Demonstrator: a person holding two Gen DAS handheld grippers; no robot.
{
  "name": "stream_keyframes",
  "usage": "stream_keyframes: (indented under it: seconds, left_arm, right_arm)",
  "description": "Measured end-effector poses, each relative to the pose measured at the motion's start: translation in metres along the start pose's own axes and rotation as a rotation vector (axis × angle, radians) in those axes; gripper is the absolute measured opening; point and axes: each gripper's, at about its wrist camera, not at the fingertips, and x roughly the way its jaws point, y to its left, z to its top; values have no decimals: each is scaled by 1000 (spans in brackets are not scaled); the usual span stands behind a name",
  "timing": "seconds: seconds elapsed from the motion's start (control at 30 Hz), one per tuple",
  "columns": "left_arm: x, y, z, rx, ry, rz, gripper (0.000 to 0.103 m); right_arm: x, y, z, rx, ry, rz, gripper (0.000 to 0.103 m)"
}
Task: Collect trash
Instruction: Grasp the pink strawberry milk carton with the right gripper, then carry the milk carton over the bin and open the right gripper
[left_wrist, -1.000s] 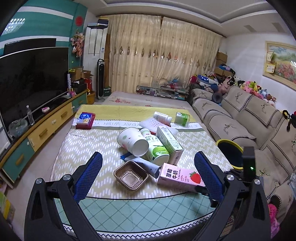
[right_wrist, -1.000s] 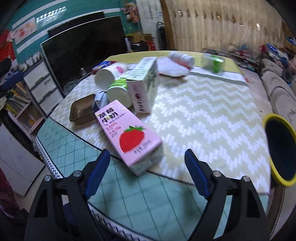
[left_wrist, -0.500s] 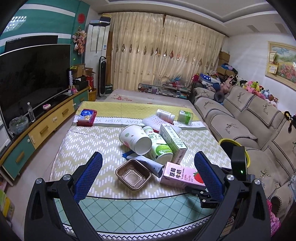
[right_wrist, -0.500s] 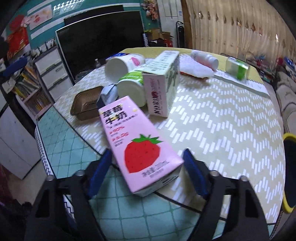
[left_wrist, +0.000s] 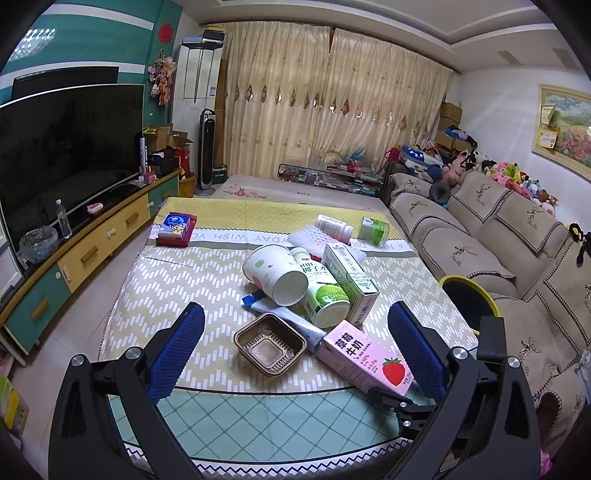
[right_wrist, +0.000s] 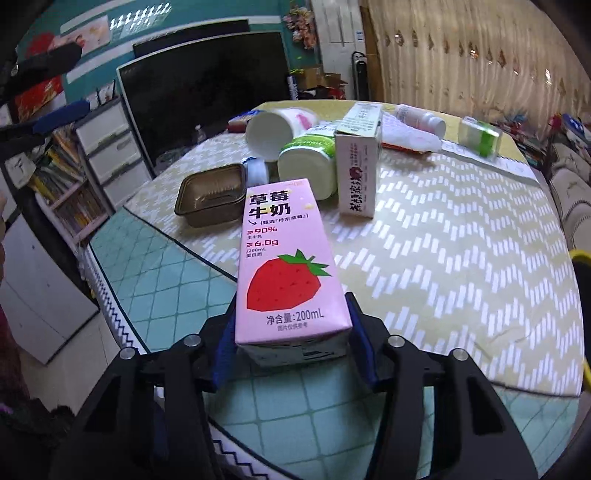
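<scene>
A: Clutter first, left wrist view. Left gripper (left_wrist: 295, 339) hangs over the counter (left_wrist: 192, 280), jaws wide apart, nothing between. Ahead: brown tray (left_wrist: 270, 344), paper cup (left_wrist: 275, 275) on its side, green-lidded bottle (left_wrist: 321, 291), white carton (left_wrist: 351, 280), all bunched and touching. Pink milk carton (left_wrist: 364, 356) lies just right of the tray. Yellow-rimmed bin (left_wrist: 469, 295) stands at the counter's right edge, by the sofa (left_wrist: 480, 236).

B: Right wrist view?

A: Right gripper (right_wrist: 291, 332) has the pink milk carton (right_wrist: 288, 266) between its jaws, closing; blue pads hug both sides at the near end, can't tell if they press yet. Tray (right_wrist: 212, 199), bottle (right_wrist: 308, 164) and white carton (right_wrist: 360, 173) crowd just beyond it.
</scene>
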Motion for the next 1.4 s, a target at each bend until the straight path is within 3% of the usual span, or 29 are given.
stream_keyframes:
  seconds: [0.3, 0.5, 0.73, 1.0, 1.17, 1.4]
  left_arm:
    - [-2, 0, -2, 1, -6, 1, 98]
    - [0, -7, -6, 16, 6, -12, 98]
    - [10, -16, -7, 31, 33, -22, 98]
    - [35, -27, -9, 45, 85, -32, 98]
    - [49, -33, -10, 53, 110, -39, 98]
    - [64, -35, -10, 56, 135, -39, 98]
  right_arm:
    - [-45, -13, -14, 98, -75, -17, 49]
    - [-73, -42, -22, 170, -138, -116, 49]
    - [-96, -125, -32, 363, -159, -339, 49]
    - [-114, -219, -41, 552, -158, -517, 49]
    - [-105, -261, -38, 598, -118, -561, 49]
    - [-83, -290, -27, 612, -64, -587, 50]
